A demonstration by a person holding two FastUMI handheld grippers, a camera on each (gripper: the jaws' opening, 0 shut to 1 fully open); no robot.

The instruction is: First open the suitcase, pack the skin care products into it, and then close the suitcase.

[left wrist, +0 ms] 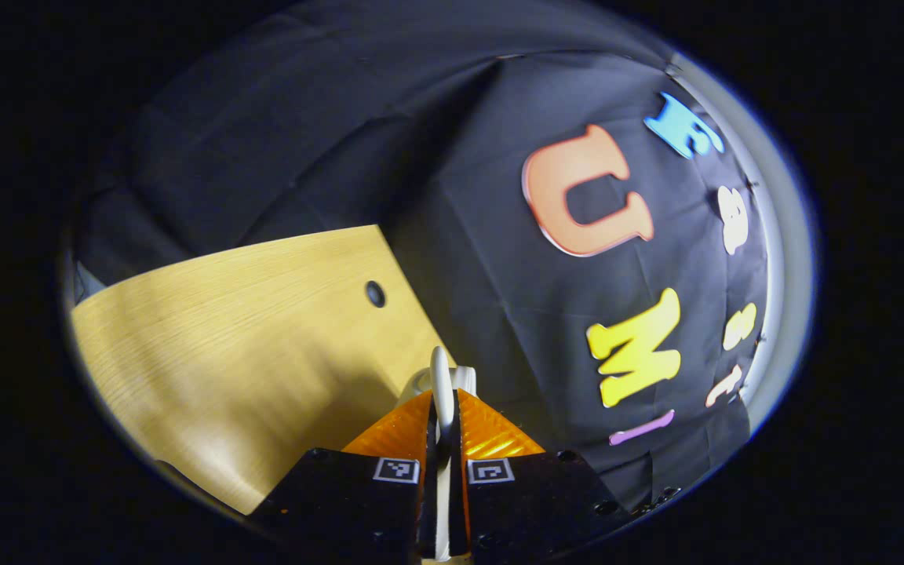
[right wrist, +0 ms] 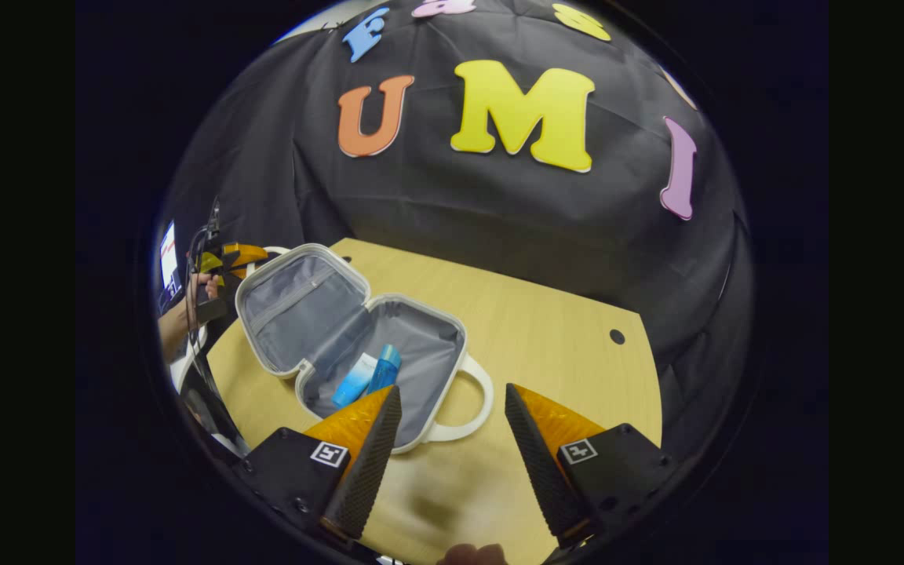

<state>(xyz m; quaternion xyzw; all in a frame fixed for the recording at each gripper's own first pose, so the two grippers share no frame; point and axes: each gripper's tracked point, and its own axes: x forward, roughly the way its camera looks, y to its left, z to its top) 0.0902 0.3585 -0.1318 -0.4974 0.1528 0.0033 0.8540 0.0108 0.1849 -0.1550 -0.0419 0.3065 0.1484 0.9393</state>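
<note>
Seemingly, left gripper (left wrist: 442,408) pinches the suitcase (right wrist: 358,337) lid's rim.

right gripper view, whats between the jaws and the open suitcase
Only bare wooden table; the right gripper hangs open just short of the suitcase handle.

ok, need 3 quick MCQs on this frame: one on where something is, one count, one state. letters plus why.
1. Where are the skin care tubes?
A. on the table beside the suitcase
B. inside the suitcase's lower half
C. in the right gripper

2. How many tubes lie in the suitcase?
A. two
B. four
C. none

3. What state is the suitcase in?
A. shut flat
B. lid raised, open
C. lying on its side

Answers:
1 B: both lie on the grey lining.
2 A: a pale blue one and a darker blue one, side by side.
3 B: the lid stands up; the left gripper pinches a white rim, and the right gripper hangs open above the table.
</note>
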